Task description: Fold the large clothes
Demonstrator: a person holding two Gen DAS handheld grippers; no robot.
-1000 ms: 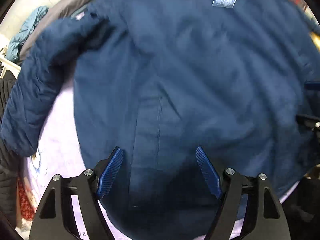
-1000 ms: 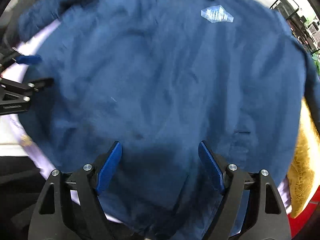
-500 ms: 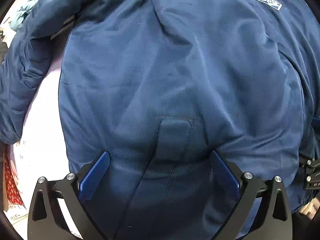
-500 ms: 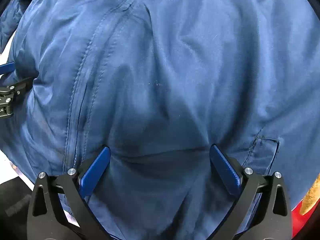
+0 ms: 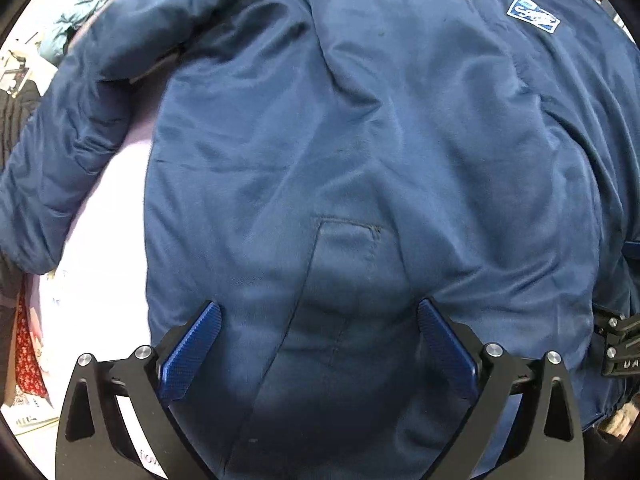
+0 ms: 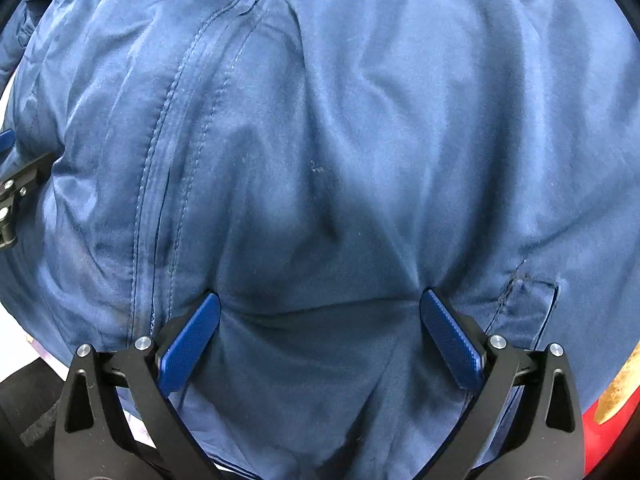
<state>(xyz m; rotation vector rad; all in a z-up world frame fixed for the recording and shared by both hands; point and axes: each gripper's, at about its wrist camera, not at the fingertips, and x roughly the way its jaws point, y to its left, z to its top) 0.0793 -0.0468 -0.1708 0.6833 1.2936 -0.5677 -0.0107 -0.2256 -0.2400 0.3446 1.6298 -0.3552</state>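
Note:
A large navy blue jacket (image 5: 360, 140) lies spread front up on a pale lilac sheet (image 5: 108, 248). Its logo patch (image 5: 532, 14) is at the far right, and one sleeve (image 5: 80, 120) is bent out to the left. My left gripper (image 5: 318, 310) hangs open just over the lower left front, below a pocket flap (image 5: 348, 232). My right gripper (image 6: 320, 300) is open too, its fingertips (image 6: 210, 308) denting the cloth between the zip seam (image 6: 172, 160) and a side pocket (image 6: 528, 292). Neither pair of pads pinches any cloth.
Each gripper shows at the edge of the other's view: the right one (image 5: 616, 344), the left one (image 6: 16, 184). Other clothes (image 5: 80, 12) are piled at the far left. A red patterned cloth (image 5: 28, 352) lies near left. A yellow thing (image 6: 616, 392) on red lies right of the jacket.
Both grippers' jaws have spread wider and come down close over the jacket. The right one dropped most, so the cloth now fills its view and its tips reach the fabric.

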